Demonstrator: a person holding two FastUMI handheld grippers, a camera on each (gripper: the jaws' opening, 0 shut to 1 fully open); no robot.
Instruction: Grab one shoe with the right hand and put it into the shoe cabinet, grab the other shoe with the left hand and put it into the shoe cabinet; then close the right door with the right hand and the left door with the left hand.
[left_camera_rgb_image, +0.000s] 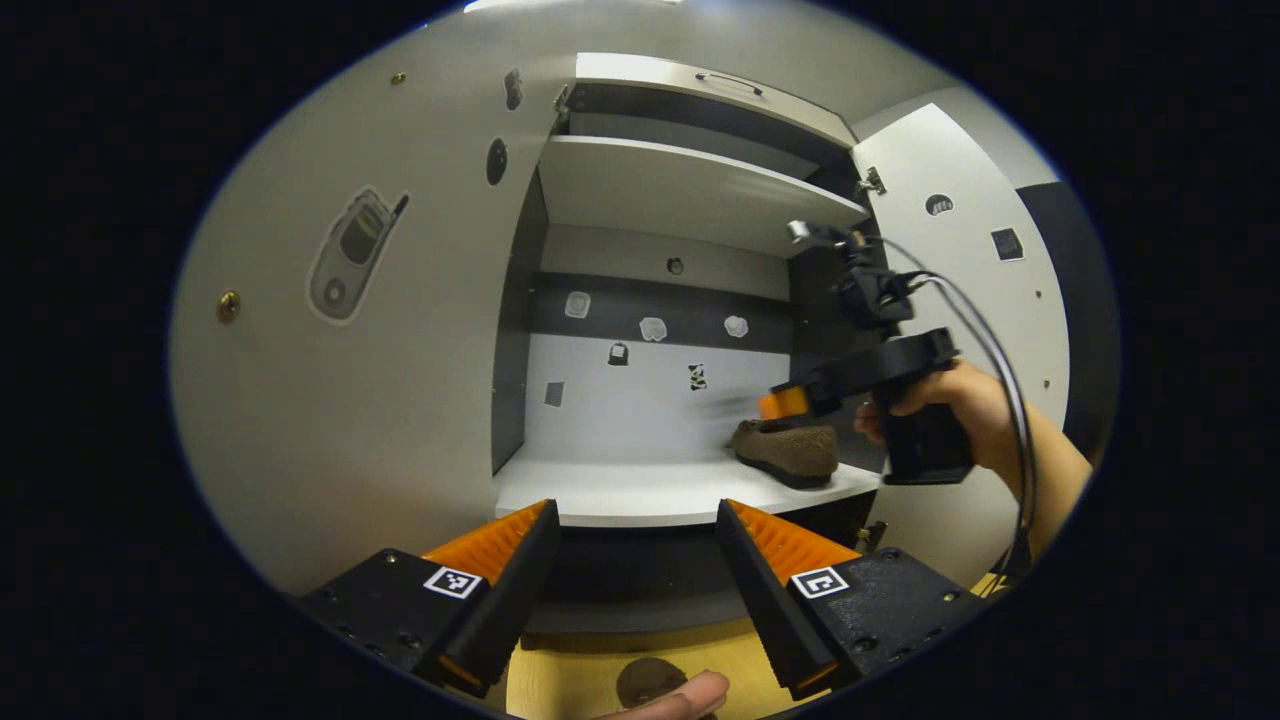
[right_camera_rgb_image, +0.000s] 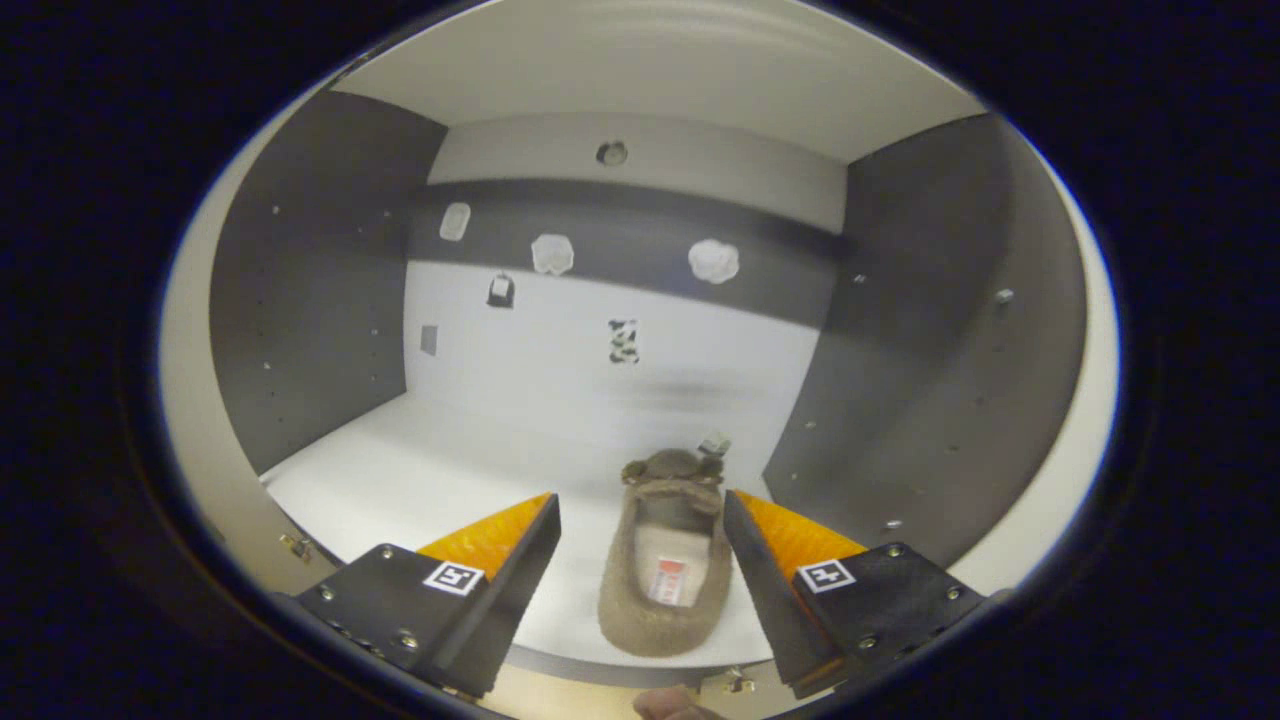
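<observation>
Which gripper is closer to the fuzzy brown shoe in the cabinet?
The right gripper. Its open jaws sit right over the brown shoe on the shelf. The left gripper waits open outside the cabinet, farther back.

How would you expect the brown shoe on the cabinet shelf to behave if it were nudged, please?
The brown shoe looks fuzzy and soft, so it probably flexes. Lying flat on the shelf, it should slide rather than roll or tip. It seems light.

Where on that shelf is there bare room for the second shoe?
The shelf is bare from the brown shoe across to the left side wall. The right end is crowded: shoe beside the right wall, right gripper above it.
</observation>
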